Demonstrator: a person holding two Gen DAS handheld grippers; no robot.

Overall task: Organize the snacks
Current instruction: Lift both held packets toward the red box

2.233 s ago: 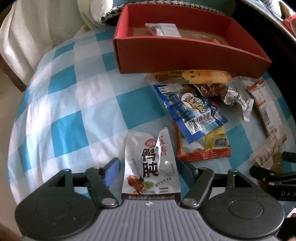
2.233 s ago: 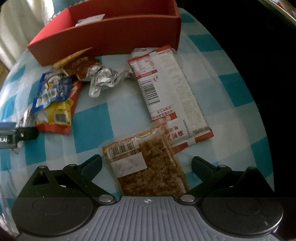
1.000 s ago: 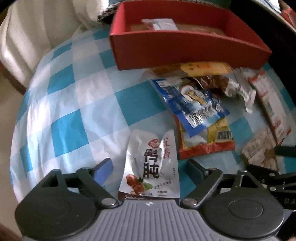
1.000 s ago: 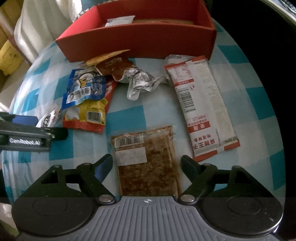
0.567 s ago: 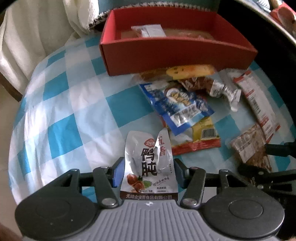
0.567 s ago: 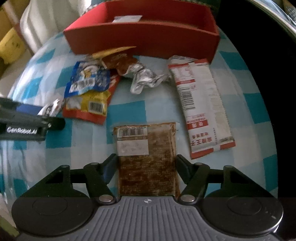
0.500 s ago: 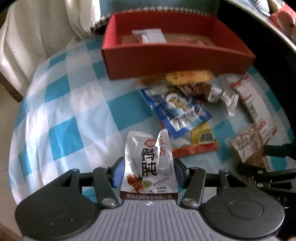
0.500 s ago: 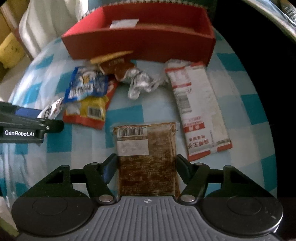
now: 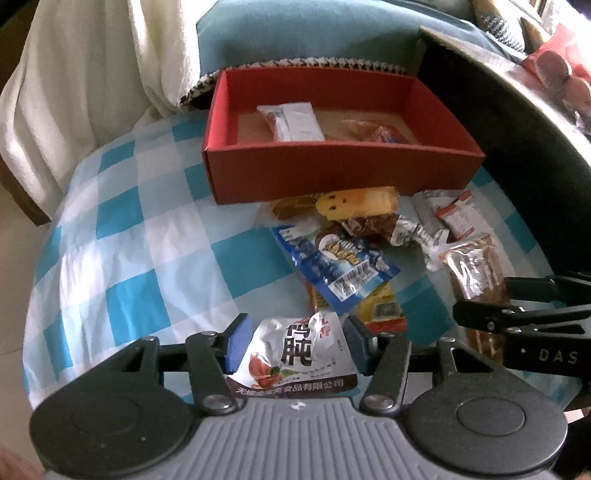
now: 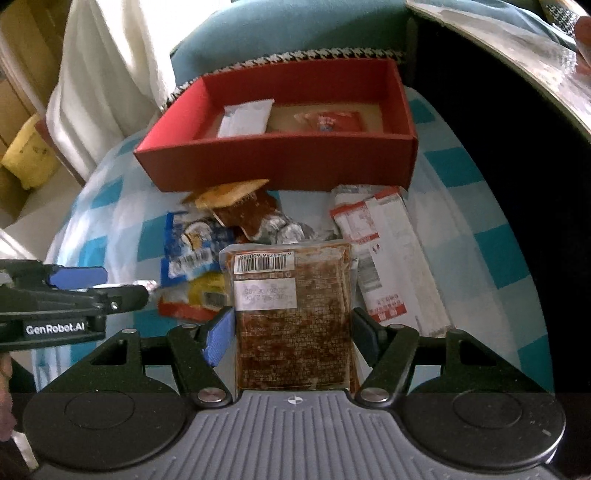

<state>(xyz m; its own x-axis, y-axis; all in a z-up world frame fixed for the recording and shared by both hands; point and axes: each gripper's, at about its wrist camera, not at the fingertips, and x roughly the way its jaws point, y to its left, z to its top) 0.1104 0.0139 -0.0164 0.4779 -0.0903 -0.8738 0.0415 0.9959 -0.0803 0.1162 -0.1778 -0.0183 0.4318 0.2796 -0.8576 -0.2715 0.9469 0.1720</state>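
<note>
My left gripper (image 9: pixel 295 341) is shut on a silver snack pouch (image 9: pixel 295 354) with black Chinese characters, held above the checked cloth. My right gripper (image 10: pixel 293 332) is shut on a flat brown snack packet (image 10: pixel 293 317) with a barcode label, also lifted; it shows at the right of the left wrist view (image 9: pixel 476 273). The red box (image 9: pixel 332 177) stands at the far side and holds a white packet (image 9: pixel 291 122) and a red-orange packet (image 10: pixel 328 122). Loose snacks lie in front of it: a blue packet (image 9: pixel 340 266), a yellow one (image 9: pixel 354 201), a brown foil one (image 9: pixel 388 227).
A long white and red packet (image 10: pixel 388 254) lies right of the pile. A red and yellow packet (image 10: pixel 199 299) lies under the blue one. The blue-white checked cloth (image 9: pixel 129 258) covers a round table; a white curtain (image 9: pixel 92 74) hangs far left, a teal cushion (image 9: pixel 295 33) behind the box.
Both grippers closed on their packets, then lifted them off the cloth. The view now looks down into the red box from higher up.
</note>
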